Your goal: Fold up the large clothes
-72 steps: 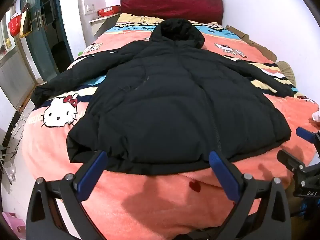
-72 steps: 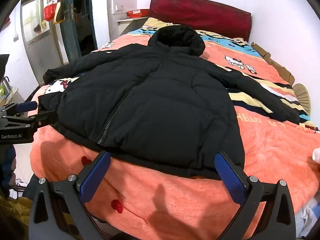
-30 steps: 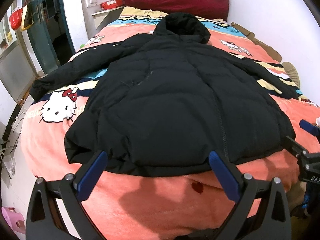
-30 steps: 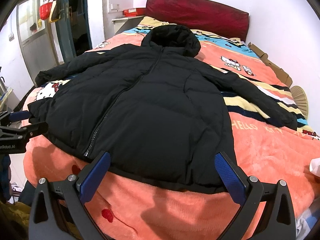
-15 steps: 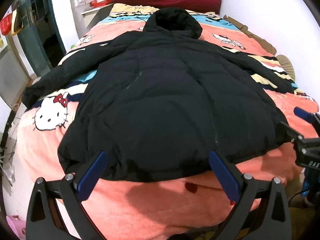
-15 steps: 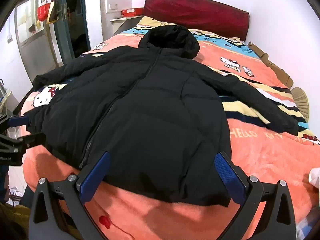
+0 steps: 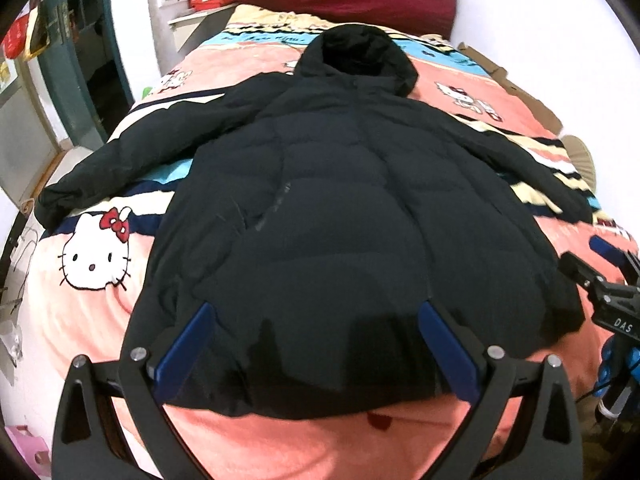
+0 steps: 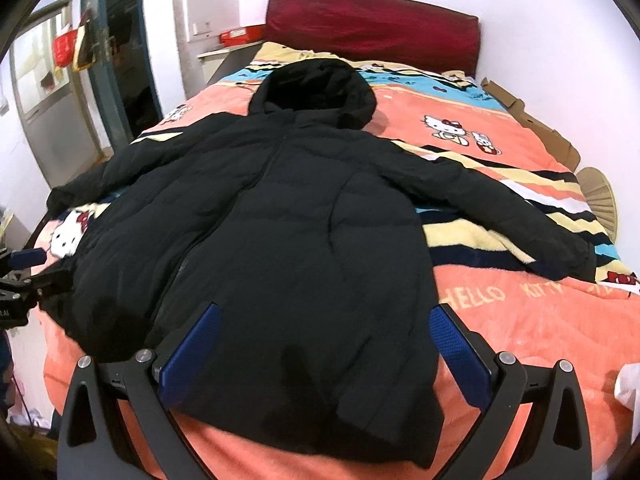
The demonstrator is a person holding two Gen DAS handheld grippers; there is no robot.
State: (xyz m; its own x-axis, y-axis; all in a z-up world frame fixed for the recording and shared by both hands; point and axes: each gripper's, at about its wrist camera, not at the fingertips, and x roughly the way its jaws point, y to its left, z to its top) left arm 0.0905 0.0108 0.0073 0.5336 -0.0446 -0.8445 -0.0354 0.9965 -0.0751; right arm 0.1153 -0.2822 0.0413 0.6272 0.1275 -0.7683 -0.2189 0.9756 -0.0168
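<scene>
A large black hooded puffer jacket (image 7: 340, 208) lies flat and zipped on the bed, hood at the far end, both sleeves spread out; it also shows in the right wrist view (image 8: 280, 240). My left gripper (image 7: 316, 336) is open and empty, its blue pads over the jacket's hem on the left half. My right gripper (image 8: 326, 340) is open and empty over the hem on the right half. The right gripper shows at the right edge of the left wrist view (image 7: 600, 276), and the left gripper shows at the left edge of the right wrist view (image 8: 24, 272).
The jacket rests on an orange Hello Kitty blanket (image 7: 96, 256) that covers the bed (image 8: 520, 320). A dark red headboard (image 8: 372, 28) stands at the far end. A doorway (image 7: 92, 60) is at the left. Cardboard (image 8: 536, 128) and a woven fan (image 8: 600, 200) lie along the right wall.
Both grippers have moved forward toward the bed, and their pads now overlap the jacket's hem. The jacket has not moved. Both stay open.
</scene>
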